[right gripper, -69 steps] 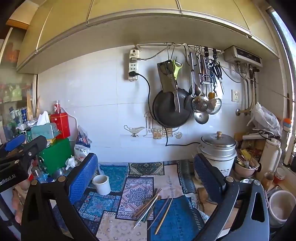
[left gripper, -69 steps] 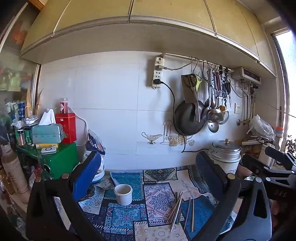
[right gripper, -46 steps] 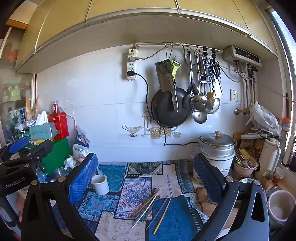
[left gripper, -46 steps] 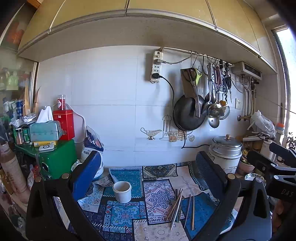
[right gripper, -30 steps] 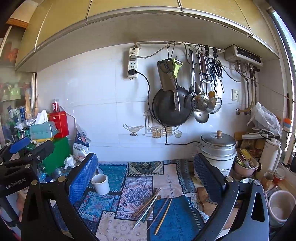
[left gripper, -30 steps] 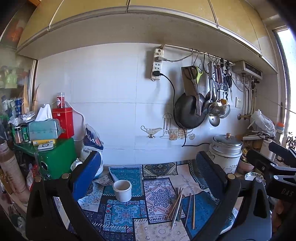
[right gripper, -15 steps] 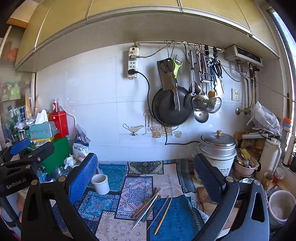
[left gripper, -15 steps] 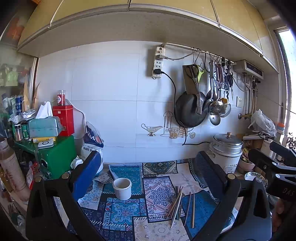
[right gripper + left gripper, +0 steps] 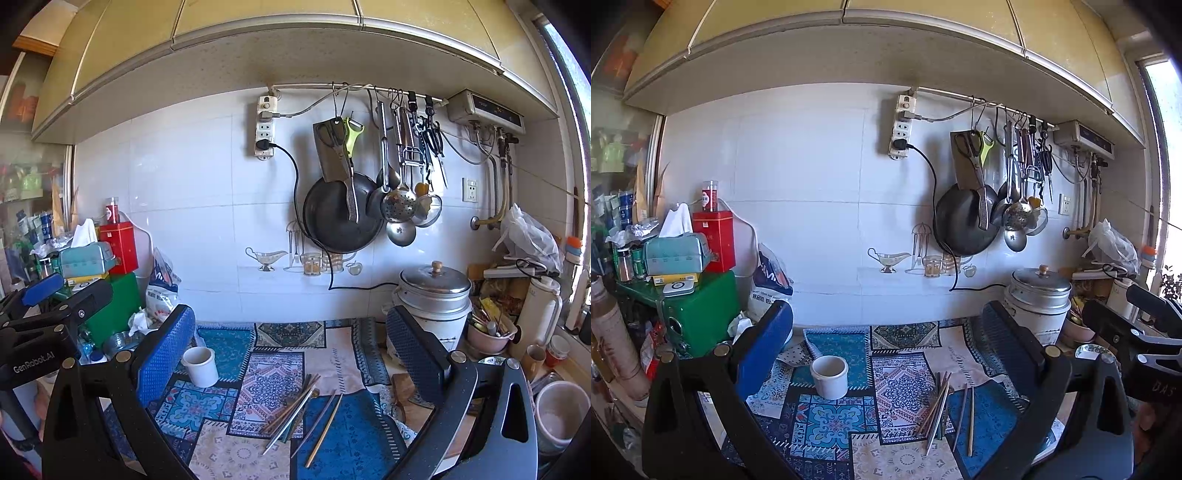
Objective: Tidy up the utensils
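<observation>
Several chopsticks [image 9: 942,408] [image 9: 299,415] lie loose on a patterned patchwork cloth [image 9: 831,424] [image 9: 255,391] on the counter. A white ceramic cup [image 9: 829,376] [image 9: 200,366] stands upright to their left. My left gripper [image 9: 886,332] is open and held above the counter, nothing between its fingers. My right gripper [image 9: 291,328] is open too, held above the chopsticks with nothing in it. Each gripper's body shows at the edge of the other's view.
A steel pot [image 9: 434,297] stands at the back right, with a pink bowl of utensils [image 9: 489,332] and a thermos [image 9: 541,314] beside it. A green box [image 9: 698,314] with tissue box and red tin sits left. A pan and ladles [image 9: 343,218] hang on the wall.
Both grippers have only drifted slightly; the left view tilted a little. Cup and chopsticks have not moved.
</observation>
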